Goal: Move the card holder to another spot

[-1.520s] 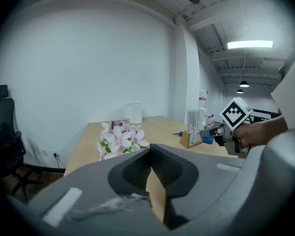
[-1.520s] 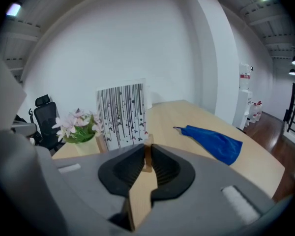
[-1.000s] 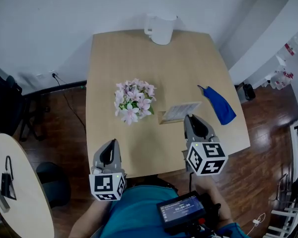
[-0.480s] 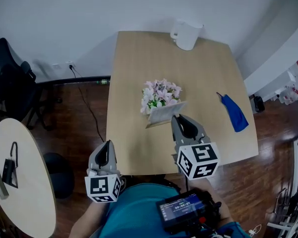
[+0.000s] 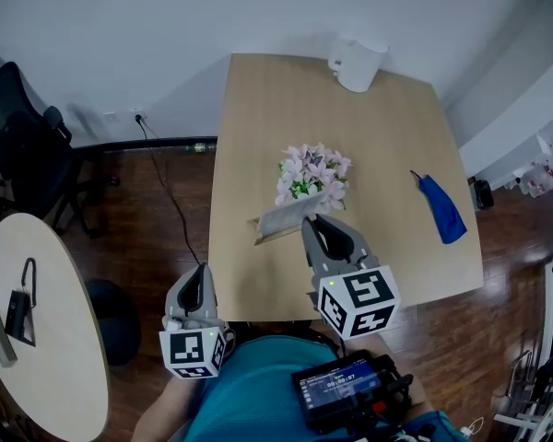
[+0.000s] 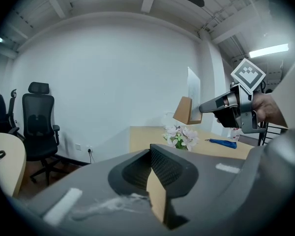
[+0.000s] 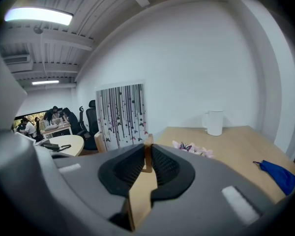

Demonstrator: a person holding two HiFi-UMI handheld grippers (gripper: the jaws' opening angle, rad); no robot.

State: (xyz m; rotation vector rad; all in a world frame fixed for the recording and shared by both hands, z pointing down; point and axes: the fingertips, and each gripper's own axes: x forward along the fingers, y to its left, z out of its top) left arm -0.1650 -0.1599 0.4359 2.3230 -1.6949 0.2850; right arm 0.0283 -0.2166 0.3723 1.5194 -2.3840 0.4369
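Note:
The card holder [image 5: 288,218], a wooden base with a striped printed card, is up off the wooden table [image 5: 258,109], in front of the flowers [image 5: 313,173]. My right gripper [image 5: 317,225] is shut on its wooden base, which shows between the pads in the right gripper view [image 7: 147,142], with the card [image 7: 121,114] standing upright behind. The left gripper view shows the card holder [image 6: 187,109] held high by the right gripper [image 6: 205,106]. My left gripper [image 5: 198,276] hangs off the table's near left corner, shut with nothing in it [image 6: 151,157].
A pink and white flower bunch sits mid-table. A white jug [image 5: 359,64] stands at the far edge, and a blue cloth [image 5: 441,208] lies at the right. A round table [image 5: 37,339] and a black chair [image 5: 18,136] are to the left.
The right gripper has lifted the card holder from the table right of the flowers and carried it left, to in front of them. The left gripper has barely moved.

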